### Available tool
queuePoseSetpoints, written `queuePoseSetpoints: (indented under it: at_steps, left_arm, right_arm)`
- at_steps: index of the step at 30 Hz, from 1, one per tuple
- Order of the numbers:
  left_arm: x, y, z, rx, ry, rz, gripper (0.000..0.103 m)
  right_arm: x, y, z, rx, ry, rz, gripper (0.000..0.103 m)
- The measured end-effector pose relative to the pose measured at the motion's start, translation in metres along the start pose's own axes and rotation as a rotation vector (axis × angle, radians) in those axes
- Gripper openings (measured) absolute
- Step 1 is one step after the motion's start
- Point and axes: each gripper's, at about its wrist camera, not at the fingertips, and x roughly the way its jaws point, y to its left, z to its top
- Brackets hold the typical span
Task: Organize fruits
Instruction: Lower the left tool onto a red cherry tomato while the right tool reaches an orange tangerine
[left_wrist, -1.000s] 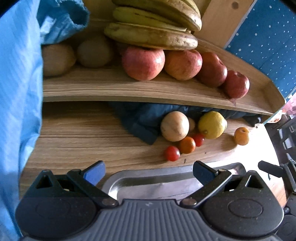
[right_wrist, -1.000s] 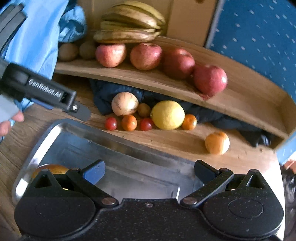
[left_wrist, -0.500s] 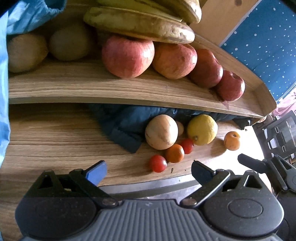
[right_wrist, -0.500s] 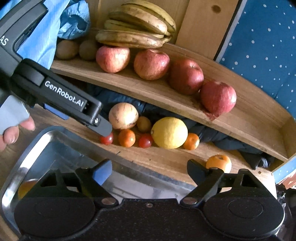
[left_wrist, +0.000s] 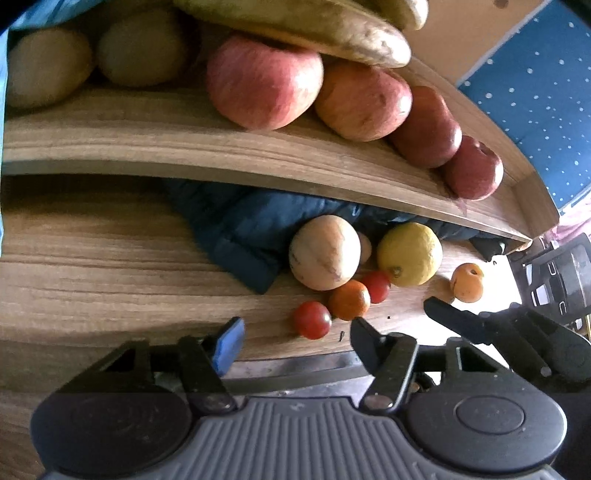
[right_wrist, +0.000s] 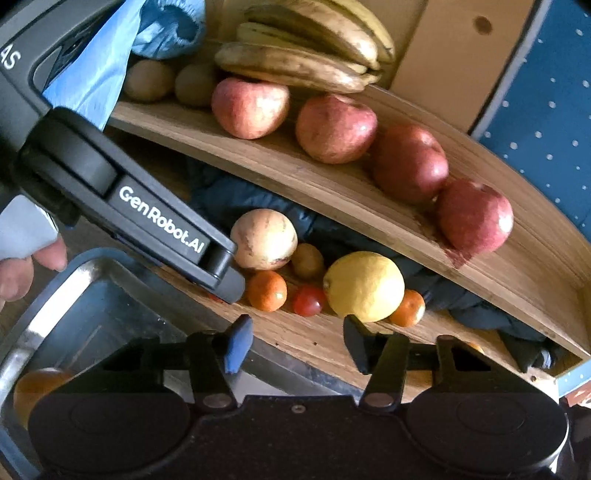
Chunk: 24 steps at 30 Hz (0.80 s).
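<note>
While both your left gripper and right gripper hang wide open and empty over the tray, you seem to be reaching: next, close on the nearest cherry tomato, lying on the table beside the orange.

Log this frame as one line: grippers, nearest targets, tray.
left gripper: open, empty, near red tomato | right gripper: open, empty, near lemon | metal tray: one orange fruit inside

right gripper fingers apart | lemon just ahead | tray fruit possibly orange
</note>
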Motion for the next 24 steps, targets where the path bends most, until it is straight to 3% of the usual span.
queuePoseSetpoints:
  at_steps: [4, 9, 15, 18, 24]
  left_arm:
    - [0.001, 0.000, 0.002, -0.012, -0.004, -0.007, 0.061]
    - [0.005, -0.004, 0.003, -0.004, 0.012, -0.005, 0.051]
    - [0.009, -0.006, 0.006, -0.006, 0.013, -0.023, 0.050]
    - [0.010, -0.006, 0.006, -0.002, 0.018, -0.017, 0.038]
    - [0.010, -0.003, 0.007, -0.012, 0.021, -0.016, 0.033]
  right_arm:
    - [0.005, 0.003, 0.001, -0.029, -0.001, 0.014, 0.050]
    - [0.009, 0.005, 0.003, -0.056, -0.002, 0.025, 0.049]
    - [0.012, 0.004, 0.004, -0.067, 0.000, 0.035, 0.046]
    - [0.013, 0.003, 0.004, -0.069, 0.002, 0.038, 0.046]
    - [0.013, 0.004, 0.005, -0.072, 0.004, 0.044, 0.047]
